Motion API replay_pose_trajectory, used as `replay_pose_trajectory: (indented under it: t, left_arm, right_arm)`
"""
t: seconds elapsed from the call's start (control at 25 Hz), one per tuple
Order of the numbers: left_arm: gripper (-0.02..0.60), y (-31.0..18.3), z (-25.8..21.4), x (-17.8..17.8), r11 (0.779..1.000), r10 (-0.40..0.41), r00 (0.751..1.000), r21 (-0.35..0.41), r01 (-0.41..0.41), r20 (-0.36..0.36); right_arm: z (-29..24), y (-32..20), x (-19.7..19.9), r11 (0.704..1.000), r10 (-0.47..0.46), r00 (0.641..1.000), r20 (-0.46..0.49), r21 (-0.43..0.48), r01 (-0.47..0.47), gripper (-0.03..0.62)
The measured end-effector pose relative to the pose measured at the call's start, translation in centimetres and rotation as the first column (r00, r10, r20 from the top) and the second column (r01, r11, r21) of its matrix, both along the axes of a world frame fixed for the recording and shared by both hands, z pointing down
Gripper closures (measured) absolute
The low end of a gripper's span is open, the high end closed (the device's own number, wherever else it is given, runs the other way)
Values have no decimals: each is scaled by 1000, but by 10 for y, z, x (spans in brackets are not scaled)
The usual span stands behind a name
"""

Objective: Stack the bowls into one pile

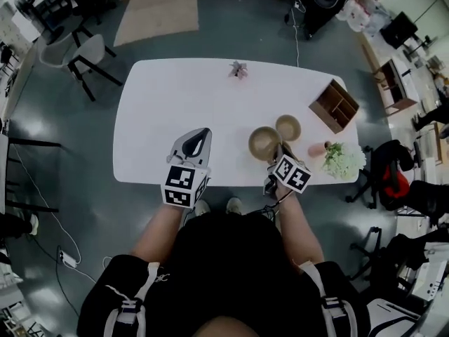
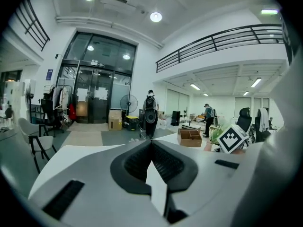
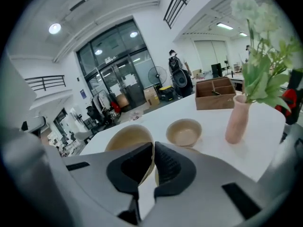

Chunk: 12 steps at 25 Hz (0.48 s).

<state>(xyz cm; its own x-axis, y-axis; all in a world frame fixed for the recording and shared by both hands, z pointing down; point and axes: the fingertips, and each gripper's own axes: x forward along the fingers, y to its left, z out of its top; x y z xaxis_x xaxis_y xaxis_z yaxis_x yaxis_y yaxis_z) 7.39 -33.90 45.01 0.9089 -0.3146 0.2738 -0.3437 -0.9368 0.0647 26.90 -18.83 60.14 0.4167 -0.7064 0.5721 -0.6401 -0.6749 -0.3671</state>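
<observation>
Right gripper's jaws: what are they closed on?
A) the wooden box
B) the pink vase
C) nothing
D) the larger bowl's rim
D: in the right gripper view, the right gripper has its jaws pinched on the rim of the larger bowl; the smaller bowl sits apart beyond it.

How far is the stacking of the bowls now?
Done: nothing; the nearer bowl and the farther bowl are side by side, not nested. In hand: the right tool is shut on the nearer bowl's rim. Left: bring the two into one pile.
</observation>
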Motion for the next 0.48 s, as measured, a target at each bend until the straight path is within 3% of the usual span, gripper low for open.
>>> replay_pose_trajectory:
  t: [0.24,0.48]
  left_arm:
    - [569,18,2,38,997,76,997,-1,-76,3]
    - [569,30,3,53,994,112,994,0,-112,12]
  right_arm:
    - [15,44,34,991,133,991,14,-31,-133,566]
    - [38,66,44,981,144,989,-18,-125,-145,563]
